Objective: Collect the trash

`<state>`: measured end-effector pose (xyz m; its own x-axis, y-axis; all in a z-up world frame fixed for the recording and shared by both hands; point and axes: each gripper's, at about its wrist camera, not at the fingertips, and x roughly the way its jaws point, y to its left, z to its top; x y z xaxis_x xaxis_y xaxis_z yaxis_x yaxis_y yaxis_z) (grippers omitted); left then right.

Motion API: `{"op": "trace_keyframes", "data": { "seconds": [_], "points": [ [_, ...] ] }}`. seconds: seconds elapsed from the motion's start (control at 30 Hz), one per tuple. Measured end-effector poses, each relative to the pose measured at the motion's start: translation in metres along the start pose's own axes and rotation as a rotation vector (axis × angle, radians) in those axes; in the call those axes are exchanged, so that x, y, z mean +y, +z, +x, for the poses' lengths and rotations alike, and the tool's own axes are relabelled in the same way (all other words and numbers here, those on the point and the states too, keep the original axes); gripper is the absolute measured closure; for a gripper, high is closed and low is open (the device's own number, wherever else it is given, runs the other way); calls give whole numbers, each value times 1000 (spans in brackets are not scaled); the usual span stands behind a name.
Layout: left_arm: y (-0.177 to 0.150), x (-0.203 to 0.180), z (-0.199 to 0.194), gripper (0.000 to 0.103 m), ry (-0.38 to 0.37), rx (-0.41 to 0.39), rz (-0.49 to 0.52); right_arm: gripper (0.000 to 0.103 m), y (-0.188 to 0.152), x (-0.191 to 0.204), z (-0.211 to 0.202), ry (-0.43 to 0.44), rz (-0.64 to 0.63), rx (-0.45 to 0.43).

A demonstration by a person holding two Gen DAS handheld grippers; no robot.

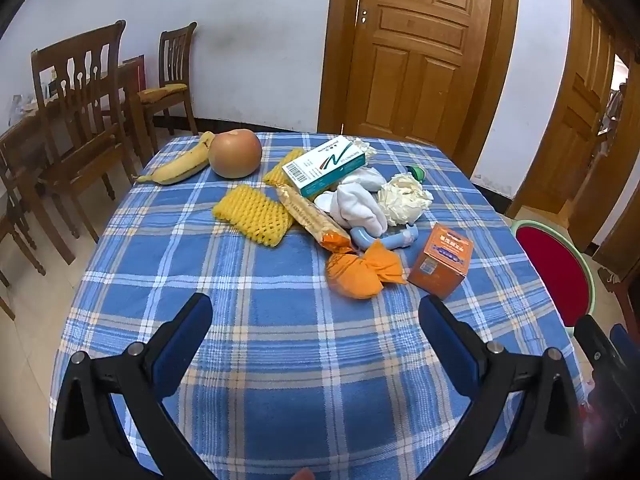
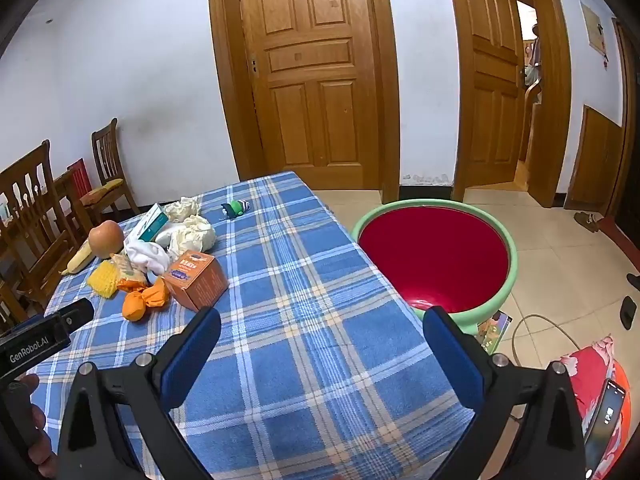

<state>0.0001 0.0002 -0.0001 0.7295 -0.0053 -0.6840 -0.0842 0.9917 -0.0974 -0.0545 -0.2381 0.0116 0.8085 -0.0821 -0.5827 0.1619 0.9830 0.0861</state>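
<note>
A heap of litter lies on the blue plaid tablecloth [image 1: 248,320]: an orange box [image 1: 440,260], an orange tied bag [image 1: 360,276], a biscuit wrapper [image 1: 312,216], yellow foam netting [image 1: 252,212], a white-and-teal carton [image 1: 324,166], white cloth [image 1: 356,204] and crumpled tissue [image 1: 404,198]. My left gripper [image 1: 316,312] hovers open over the cloth, short of the heap, nothing between its fingers. My right gripper [image 2: 322,330] is open too, over the table's right part, with the orange box [image 2: 196,278] ahead to its left. A red basin with a green rim [image 2: 436,256] stands beside the table.
A banana [image 1: 180,164] and an apple [image 1: 236,152] lie at the table's far left. A small green-and-blue object [image 2: 236,208] rests near the far edge. Wooden chairs [image 1: 84,120] stand left, doors behind. A phone [image 2: 606,412] lies on a red cushion at lower right.
</note>
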Motion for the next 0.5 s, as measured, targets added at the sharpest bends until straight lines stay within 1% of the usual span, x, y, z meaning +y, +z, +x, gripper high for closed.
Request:
{"op": "trace_keyframes", "data": {
  "seconds": [0.13, 0.17, 0.5],
  "points": [
    [0, 0, 0, 2, -1, -3, 6, 0, 0, 1, -3, 0, 4, -1],
    [0, 0, 0, 2, 0, -3, 1, 0, 0, -2, 0, 5, 13, 11],
    [-1, 2, -3, 2, 4, -6, 6, 0, 1, -2, -1, 6, 14, 6]
  ]
}}
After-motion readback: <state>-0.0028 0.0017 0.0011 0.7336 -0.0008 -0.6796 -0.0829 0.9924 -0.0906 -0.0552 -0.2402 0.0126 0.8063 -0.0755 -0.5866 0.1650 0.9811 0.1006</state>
